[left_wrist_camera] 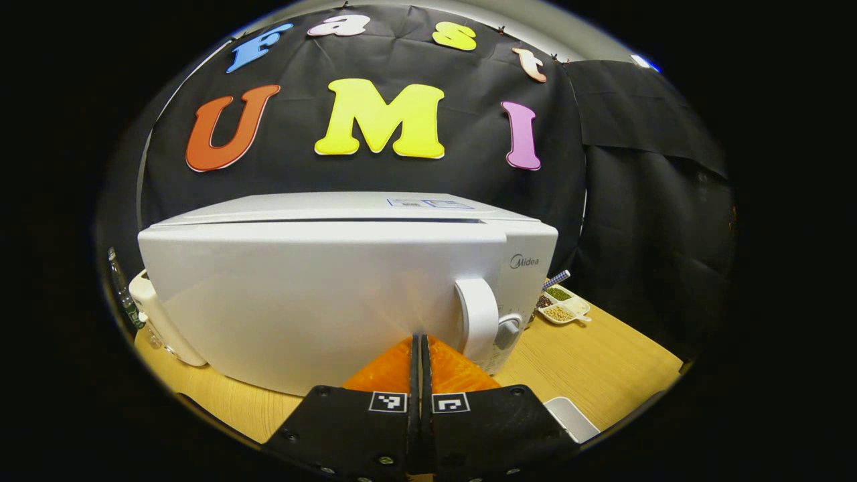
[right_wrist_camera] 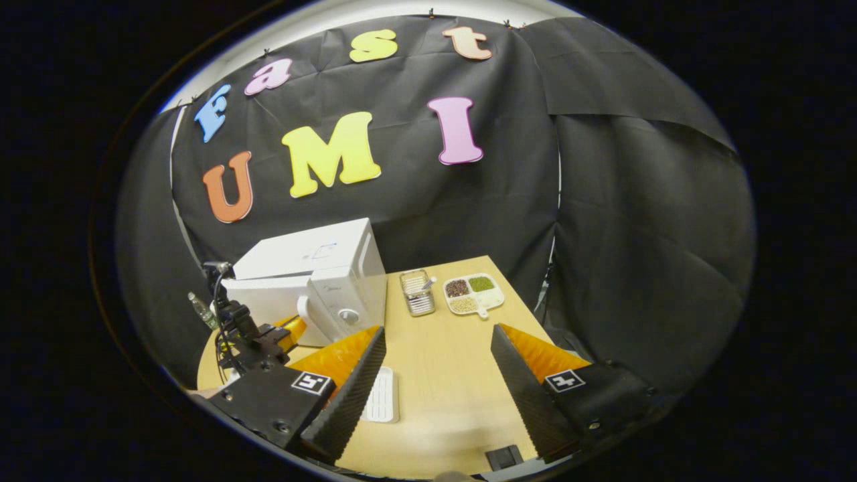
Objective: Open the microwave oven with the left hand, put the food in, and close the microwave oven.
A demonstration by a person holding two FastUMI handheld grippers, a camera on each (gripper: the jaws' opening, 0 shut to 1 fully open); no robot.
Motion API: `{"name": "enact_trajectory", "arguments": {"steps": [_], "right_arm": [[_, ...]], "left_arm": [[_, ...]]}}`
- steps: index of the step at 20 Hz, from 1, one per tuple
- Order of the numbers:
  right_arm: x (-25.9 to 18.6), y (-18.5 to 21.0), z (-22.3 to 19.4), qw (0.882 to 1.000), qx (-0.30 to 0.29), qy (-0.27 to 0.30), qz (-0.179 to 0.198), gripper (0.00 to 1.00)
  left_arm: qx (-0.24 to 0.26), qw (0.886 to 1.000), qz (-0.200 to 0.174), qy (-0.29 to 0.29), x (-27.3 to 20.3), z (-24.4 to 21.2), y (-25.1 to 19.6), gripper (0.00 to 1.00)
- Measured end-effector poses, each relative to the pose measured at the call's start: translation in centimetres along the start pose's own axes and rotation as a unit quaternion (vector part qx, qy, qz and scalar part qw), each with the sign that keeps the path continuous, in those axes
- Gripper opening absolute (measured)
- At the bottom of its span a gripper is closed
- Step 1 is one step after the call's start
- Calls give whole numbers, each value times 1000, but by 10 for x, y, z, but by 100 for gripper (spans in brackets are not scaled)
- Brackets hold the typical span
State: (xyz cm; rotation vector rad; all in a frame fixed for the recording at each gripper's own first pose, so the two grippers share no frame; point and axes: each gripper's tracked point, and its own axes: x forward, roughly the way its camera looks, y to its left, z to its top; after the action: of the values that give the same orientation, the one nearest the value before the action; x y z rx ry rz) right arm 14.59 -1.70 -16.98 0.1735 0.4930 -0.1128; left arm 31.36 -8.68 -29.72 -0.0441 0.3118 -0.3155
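We see the microwave [left_wrist_camera: 335, 294] at twelve o'clock, door closed; its rigid handle [left_wrist_camera: 477, 321] at one o'clock is our hold; left gripper [left_wrist_camera: 420, 348] pinched together, right gripper [right_wrist_camera: 435, 365] spread apart

Recording booth: black cloth wall [right_wrist_camera: 602, 221] behind wooden table [right_wrist_camera: 442, 375].

A light wooden table [right_wrist_camera: 442, 375] holds a white divided dish of beans and seeds [right_wrist_camera: 473, 293], a small wire basket [right_wrist_camera: 417, 292] just beside it, and a flat white ribbed tray [right_wrist_camera: 383, 395] nearer the camera.
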Motion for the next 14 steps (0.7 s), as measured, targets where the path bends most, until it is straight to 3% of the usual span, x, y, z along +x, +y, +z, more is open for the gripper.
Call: {"name": "enact_trajectory", "arguments": {"steps": [3, 4, 9, 10, 14], "right_arm": [[5, -5, 2, 1000, 2, 1, -1, 92], [8, -5, 1, 1000, 3, 3, -1, 100], [19, -1, -1, 1000, 6, 12, 8, 100], [20, 2, 0, 1000, 4, 13, 11, 92], [23, 10, 2, 1000, -7, 13, 22, 92]], "left_arm": [[8, 1000, 3, -4, 1, -1, 1, 0], [6, 1000, 5, -4, 2, -1, 1, 0], [-6, 1000, 12, -1, 16, 3, 3, 0], [-19, 1000, 18, 3, 12, 0, 2, 0], [-17, 999, 32, 0, 7, 3, 12, 0]]}}
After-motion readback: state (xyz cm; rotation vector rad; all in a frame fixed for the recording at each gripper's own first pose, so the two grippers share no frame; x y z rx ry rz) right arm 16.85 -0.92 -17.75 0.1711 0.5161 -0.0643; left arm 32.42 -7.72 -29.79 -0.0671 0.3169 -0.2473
